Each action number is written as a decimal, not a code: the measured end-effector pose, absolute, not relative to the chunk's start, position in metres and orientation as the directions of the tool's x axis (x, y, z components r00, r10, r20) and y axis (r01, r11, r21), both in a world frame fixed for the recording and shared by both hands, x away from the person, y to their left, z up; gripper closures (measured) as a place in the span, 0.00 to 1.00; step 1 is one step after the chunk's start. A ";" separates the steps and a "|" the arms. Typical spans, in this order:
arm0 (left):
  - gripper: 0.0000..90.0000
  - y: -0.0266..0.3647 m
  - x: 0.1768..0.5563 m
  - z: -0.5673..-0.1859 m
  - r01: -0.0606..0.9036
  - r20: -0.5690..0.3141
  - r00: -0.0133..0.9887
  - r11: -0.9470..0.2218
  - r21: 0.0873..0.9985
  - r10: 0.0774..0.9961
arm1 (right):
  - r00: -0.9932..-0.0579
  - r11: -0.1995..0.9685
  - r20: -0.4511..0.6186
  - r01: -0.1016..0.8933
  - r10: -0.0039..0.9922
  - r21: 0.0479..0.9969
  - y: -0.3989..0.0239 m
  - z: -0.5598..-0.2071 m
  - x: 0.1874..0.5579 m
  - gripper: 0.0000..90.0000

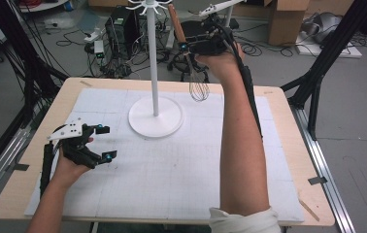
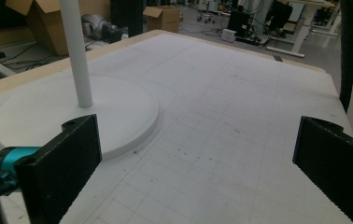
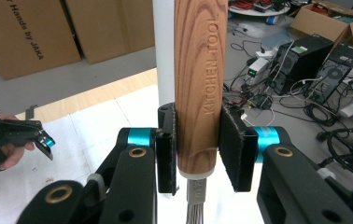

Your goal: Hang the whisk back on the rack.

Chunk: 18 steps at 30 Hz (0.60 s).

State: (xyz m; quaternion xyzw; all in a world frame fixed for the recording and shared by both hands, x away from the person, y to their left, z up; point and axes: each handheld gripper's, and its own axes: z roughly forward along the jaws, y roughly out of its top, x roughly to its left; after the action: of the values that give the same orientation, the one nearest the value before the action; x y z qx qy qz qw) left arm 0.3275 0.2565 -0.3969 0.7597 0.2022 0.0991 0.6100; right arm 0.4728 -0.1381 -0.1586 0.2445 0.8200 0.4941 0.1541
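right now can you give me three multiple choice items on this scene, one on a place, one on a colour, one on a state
1. Where is the whisk?
A. lying on the mat
B. held up beside the white stand's pole
C. in a box

2. What colour is the whisk handle?
A. wood brown
B. red
C. blue

3. How is the left claw?
A. shut on the whisk
B. open and empty
C. shut on the pole

Answers:
1 B, it hangs above the table near the white stand.
2 A, wood grain shows.
3 B, its jaws stand apart over bare mat.

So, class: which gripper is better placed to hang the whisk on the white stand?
The right gripper: it is shut on the whisk by its wooden handle, raised beside the stand. The left gripper is open, low over the table.
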 end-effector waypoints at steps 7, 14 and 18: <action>0.02 0.257 0.327 -0.397 0.185 -0.095 0.899 -0.175 0.967 0.428 | -0.837 0.406 -0.013 0.252 0.547 0.878 -0.129 -0.157 0.475 0.78; 0.02 0.258 0.327 -0.397 0.185 -0.093 0.898 -0.177 0.967 0.430 | -0.840 0.402 0.004 0.264 0.543 0.877 -0.125 -0.162 0.478 0.78; 0.02 0.258 0.327 -0.397 0.184 -0.092 0.899 -0.179 0.966 0.429 | -0.841 0.398 0.006 0.263 0.541 0.879 -0.125 -0.163 0.478 0.78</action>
State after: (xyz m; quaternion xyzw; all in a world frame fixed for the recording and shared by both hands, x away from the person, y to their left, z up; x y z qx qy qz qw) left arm 0.3269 0.2577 -0.3969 0.7612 0.2014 0.1007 0.6082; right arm 0.4784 -0.1252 -0.1634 0.2439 0.8240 0.4913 0.1419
